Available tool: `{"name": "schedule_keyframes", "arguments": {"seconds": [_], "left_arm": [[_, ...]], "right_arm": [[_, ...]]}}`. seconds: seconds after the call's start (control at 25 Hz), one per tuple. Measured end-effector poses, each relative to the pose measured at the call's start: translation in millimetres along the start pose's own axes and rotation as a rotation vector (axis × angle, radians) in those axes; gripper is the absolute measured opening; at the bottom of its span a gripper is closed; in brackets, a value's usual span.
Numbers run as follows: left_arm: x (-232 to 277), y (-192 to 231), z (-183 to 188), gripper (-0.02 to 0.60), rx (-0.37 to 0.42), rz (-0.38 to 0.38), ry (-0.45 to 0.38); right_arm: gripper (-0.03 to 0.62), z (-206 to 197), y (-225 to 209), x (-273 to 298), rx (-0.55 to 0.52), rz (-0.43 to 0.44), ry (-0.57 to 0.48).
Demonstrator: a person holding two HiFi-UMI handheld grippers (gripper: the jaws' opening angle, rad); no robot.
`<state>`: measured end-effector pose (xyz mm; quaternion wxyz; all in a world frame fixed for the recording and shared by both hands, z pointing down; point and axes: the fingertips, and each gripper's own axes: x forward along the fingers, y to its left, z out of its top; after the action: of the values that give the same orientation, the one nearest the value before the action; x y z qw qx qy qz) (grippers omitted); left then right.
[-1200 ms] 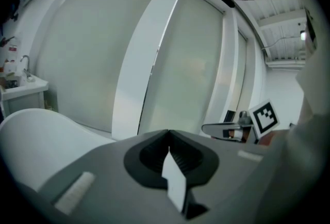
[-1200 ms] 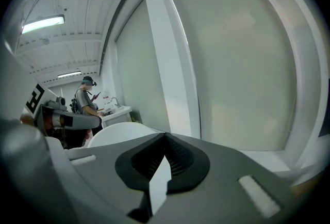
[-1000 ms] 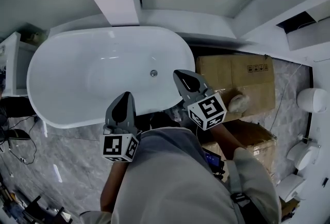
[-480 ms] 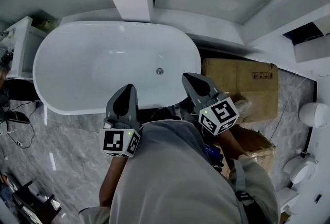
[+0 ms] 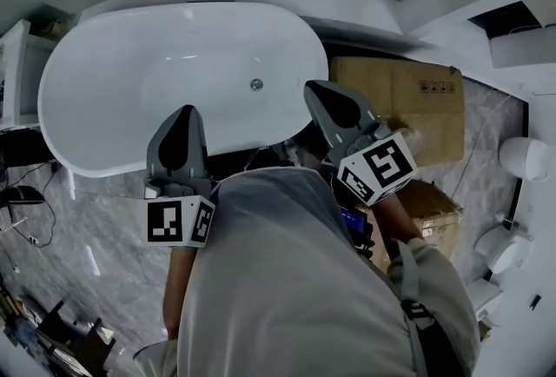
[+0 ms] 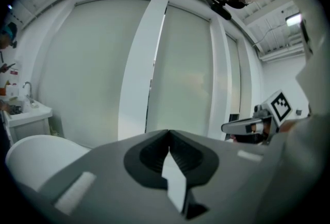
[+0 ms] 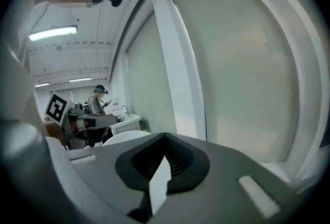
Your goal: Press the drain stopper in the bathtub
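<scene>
A white oval bathtub (image 5: 104, 89) lies ahead in the head view, its small round metal drain stopper (image 5: 256, 84) on the tub floor toward the right end. My left gripper (image 5: 181, 125) hovers over the tub's near rim, jaws shut and empty. My right gripper (image 5: 323, 102) is held just off the tub's right end, beside the stopper and well above it, also shut and empty. The left gripper view shows closed jaws (image 6: 168, 138) pointing at a frosted window wall, with the tub rim (image 6: 36, 150) at lower left. The right gripper view shows closed jaws (image 7: 165, 140) too.
A large cardboard box (image 5: 408, 106) sits right of the tub, another box (image 5: 430, 210) nearer me. A white toilet (image 5: 521, 160) stands far right. A white vanity (image 5: 17, 76) is left of the tub. Another person (image 7: 97, 101) stands in the distance. Grey marble floor (image 5: 104, 228) surrounds the tub.
The view has shifted so the tub sits a little higher and further left. Both grippers have risen slightly toward the tub rim; both stay shut.
</scene>
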<state>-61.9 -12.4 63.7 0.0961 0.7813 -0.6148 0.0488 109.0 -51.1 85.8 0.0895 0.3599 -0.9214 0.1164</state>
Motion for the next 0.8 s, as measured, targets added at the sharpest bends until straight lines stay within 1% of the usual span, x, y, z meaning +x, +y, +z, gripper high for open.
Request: {"name": "schedule_keyframes", "arguments": {"seconds": [0.24,0.64,0.8], "left_arm": [[0.7,5.5,-1.7,0.000,-0.014,-0.010,0.011],[-0.8,29.2,-8.8,0.000,-0.068,0.030,0.023],[-0.6,31.1,-11.3,0.000,-0.071,0.039,0.029]], "right_arm": [[-0.003,5.5,10.7,7.0,0.009,0.012,0.008],[-0.006,2.5,16.5,20.6,-0.010,0.008,0.040],[-0.011,2.5,16.5,25.5,-0.007,0.018,0.048]]}}
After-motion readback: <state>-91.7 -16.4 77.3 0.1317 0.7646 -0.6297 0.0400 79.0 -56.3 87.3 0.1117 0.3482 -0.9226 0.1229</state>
